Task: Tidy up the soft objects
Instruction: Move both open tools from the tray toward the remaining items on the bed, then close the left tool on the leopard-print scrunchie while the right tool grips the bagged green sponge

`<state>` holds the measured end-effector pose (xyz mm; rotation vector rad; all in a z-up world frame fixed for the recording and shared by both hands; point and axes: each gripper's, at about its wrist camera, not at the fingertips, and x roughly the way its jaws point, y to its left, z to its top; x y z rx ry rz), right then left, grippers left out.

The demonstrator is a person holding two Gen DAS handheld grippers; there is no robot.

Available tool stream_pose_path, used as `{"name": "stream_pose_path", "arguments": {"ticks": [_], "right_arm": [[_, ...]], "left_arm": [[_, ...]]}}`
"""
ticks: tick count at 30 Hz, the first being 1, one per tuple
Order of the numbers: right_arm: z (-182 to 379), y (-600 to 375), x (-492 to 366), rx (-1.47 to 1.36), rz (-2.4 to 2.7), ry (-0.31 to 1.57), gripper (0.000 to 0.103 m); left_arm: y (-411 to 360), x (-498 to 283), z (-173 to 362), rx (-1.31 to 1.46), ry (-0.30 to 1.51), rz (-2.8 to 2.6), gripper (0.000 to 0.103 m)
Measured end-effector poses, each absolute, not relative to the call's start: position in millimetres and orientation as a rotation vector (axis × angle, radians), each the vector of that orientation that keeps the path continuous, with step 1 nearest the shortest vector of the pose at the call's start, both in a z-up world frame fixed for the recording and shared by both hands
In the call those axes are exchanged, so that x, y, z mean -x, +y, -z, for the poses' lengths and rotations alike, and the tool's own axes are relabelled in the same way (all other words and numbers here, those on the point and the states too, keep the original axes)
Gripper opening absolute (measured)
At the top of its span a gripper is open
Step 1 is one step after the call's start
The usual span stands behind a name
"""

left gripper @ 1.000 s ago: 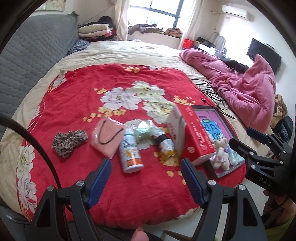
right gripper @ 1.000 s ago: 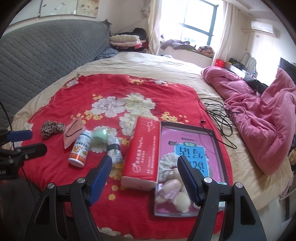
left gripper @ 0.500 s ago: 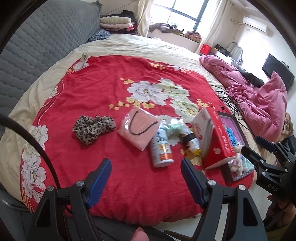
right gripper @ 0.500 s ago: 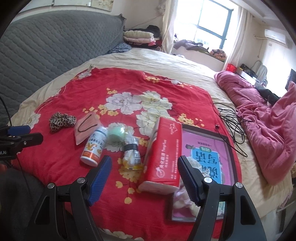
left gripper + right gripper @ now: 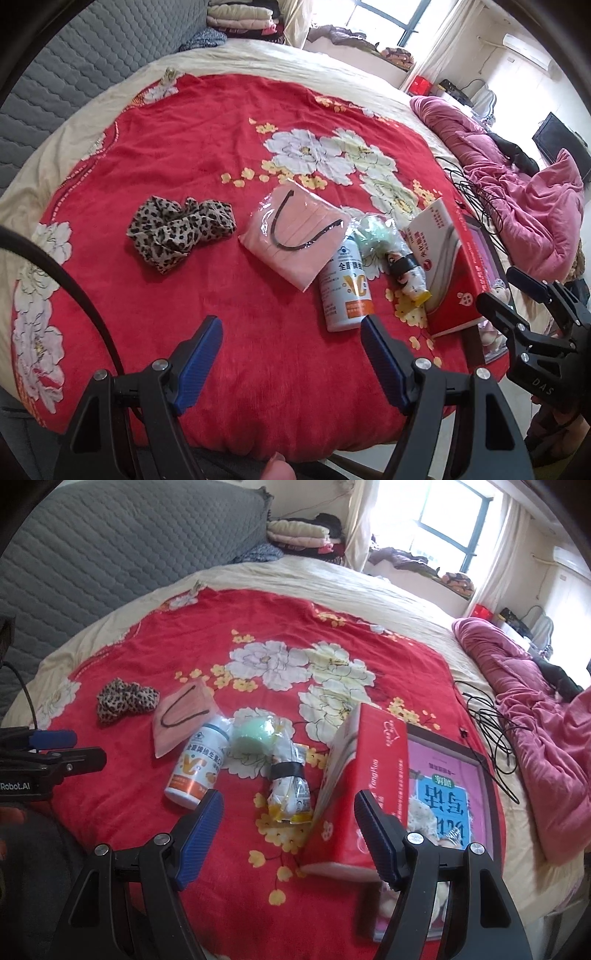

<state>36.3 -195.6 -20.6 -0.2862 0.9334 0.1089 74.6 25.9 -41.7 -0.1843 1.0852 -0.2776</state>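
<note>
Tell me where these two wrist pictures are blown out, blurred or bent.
Left wrist view: window blown out, bed edges bowed by the fisheye, items sharp. Right wrist view: window equally glaring, and the framed picture smears near the bottom, beside the right gripper.

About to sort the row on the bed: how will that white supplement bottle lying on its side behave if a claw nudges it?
The white supplement bottle is round and on its side, so it will probably roll. The red blanket is plush, which may slow it. Its glossy label looks slick, and it seems rigid, unlike the pink face mask touching it.
</note>
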Motion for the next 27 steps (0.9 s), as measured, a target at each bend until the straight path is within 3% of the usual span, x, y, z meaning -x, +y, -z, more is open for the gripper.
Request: {"name": "stream_pose_path", "arguments": {"ticks": [27], "right_arm": [[80.9,-178.8,-127.1,0.313,-0.155,1.025,0.075]], "left_arm": [[113.2,-159.3,97.2,0.348,1.11,0.109,0.077]]}}
